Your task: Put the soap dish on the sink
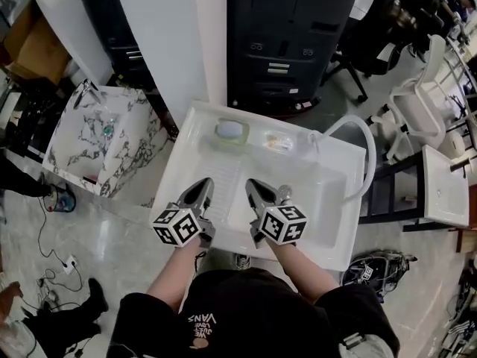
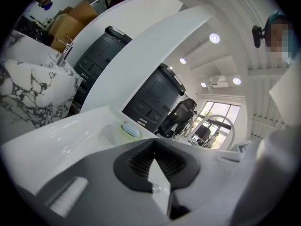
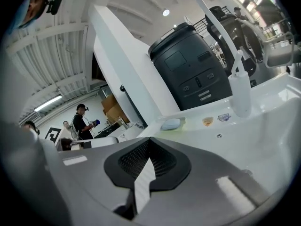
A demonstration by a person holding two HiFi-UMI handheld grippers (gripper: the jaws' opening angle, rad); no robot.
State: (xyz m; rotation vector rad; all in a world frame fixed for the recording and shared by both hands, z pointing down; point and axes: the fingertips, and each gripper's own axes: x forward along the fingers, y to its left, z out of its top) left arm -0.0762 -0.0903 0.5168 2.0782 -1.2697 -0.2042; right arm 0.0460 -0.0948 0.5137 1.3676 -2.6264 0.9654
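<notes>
Head view: my L gripper (image 1: 201, 191) & R gripper (image 1: 258, 191) hang side by side over the white sink (image 1: 182, 162), near its front edge. Both have jaws pressed together w/ nothing btwn them. Soap dish (image 1: 232, 131), green w/ a pale bar in it, sits on the sink's back ledge, well apart from both grippers. Marble-pattern basin (image 1: 78, 136) stands off to the left.

Lower centre, the right hand-held gripper (image 3: 149, 144) has its jaws together, empty. Above it, mid-frame, the soap dish (image 3: 172, 124) rests on the rear ledge of the white sink (image 3: 273, 126).
</notes>
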